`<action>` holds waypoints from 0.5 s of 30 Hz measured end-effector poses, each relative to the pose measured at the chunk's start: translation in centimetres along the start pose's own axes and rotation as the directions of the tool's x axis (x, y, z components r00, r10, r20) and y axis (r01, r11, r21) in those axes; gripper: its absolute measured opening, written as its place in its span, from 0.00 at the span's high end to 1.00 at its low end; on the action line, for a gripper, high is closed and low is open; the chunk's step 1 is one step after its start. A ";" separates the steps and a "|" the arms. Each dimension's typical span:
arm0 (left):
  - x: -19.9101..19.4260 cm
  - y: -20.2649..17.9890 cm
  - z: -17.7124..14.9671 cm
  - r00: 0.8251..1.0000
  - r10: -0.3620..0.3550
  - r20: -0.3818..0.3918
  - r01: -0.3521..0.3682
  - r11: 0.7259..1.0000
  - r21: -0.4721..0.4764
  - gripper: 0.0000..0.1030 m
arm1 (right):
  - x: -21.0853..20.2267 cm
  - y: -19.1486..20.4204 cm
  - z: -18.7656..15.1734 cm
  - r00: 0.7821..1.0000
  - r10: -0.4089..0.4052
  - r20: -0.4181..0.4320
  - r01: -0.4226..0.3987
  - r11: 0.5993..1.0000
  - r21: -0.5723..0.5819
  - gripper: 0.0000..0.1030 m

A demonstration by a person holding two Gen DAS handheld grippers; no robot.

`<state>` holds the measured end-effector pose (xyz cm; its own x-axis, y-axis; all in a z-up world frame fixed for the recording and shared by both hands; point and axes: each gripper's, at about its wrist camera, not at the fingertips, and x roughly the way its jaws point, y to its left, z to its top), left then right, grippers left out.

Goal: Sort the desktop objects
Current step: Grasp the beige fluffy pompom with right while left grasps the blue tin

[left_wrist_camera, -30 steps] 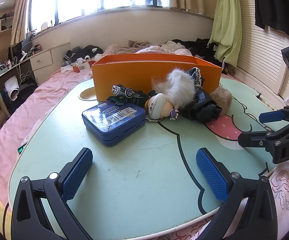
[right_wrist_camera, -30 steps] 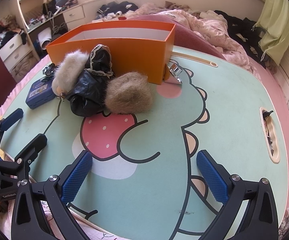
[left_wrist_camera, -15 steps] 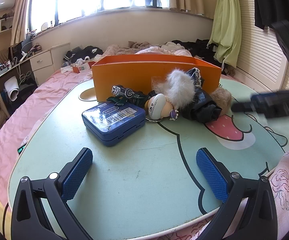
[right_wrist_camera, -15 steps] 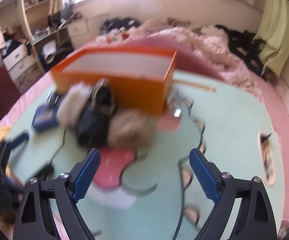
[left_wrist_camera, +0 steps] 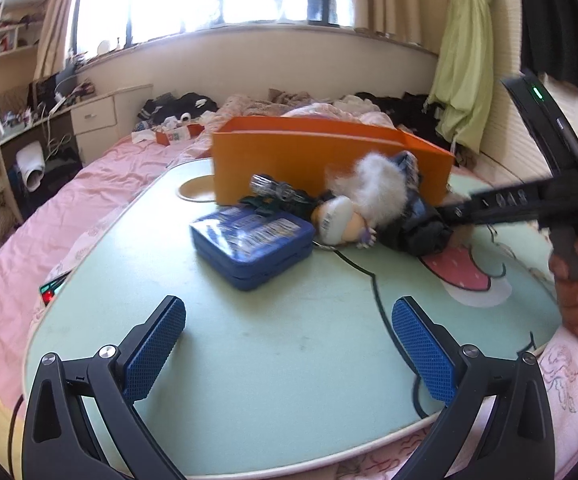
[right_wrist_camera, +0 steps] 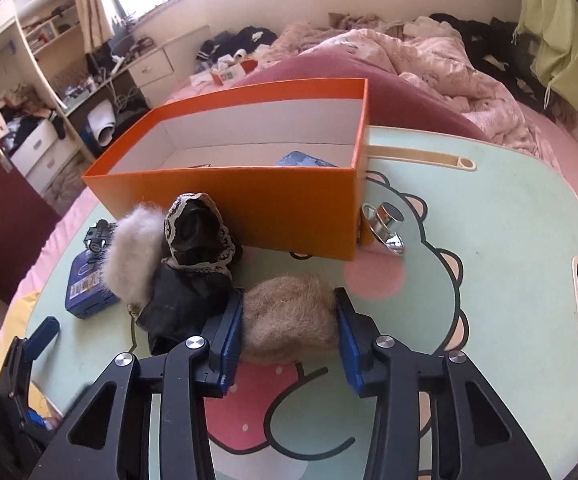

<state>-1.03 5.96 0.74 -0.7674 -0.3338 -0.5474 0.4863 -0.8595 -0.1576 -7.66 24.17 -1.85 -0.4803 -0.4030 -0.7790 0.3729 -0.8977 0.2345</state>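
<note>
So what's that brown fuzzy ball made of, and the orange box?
The brown fuzzy ball looks like soft fur, real or fake I can't tell: fine tan hairs stick out all round. The right gripper has just been closing on it. The orange box looks like smooth matte cardboard: thin flat walls, sharp folded corners, white inside.

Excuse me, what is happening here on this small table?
A person is sorting things on a green table with tongs in each hand. The right tongs have just been closing around a tan fur ball, and the pads now touch both of its sides. It still rests on the table, in front of the orange box. The left tongs hang open over bare table, holding nothing. A blue case and a doll wait beside the box.
</note>
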 end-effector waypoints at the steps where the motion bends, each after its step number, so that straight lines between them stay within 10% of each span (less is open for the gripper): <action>1: 0.0 0.3 0.5 1.000 0.005 -0.003 -0.005 1.000 -0.010 0.00 | 0.1 -0.3 -0.2 1.000 0.009 0.006 -0.009 1.000 0.009 0.61; 15: 5.5 3.3 7.9 0.979 0.024 -0.201 -0.074 0.966 -0.247 0.05 | -0.3 -1.0 -0.9 0.999 0.036 0.027 -0.037 0.999 0.036 0.60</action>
<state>-6.96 -1.78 3.69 -0.6557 -0.2695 -0.7053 0.6300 -0.7101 -0.3144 -7.18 25.33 -2.41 -0.4878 -0.4400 -0.7540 0.3614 -0.8880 0.2844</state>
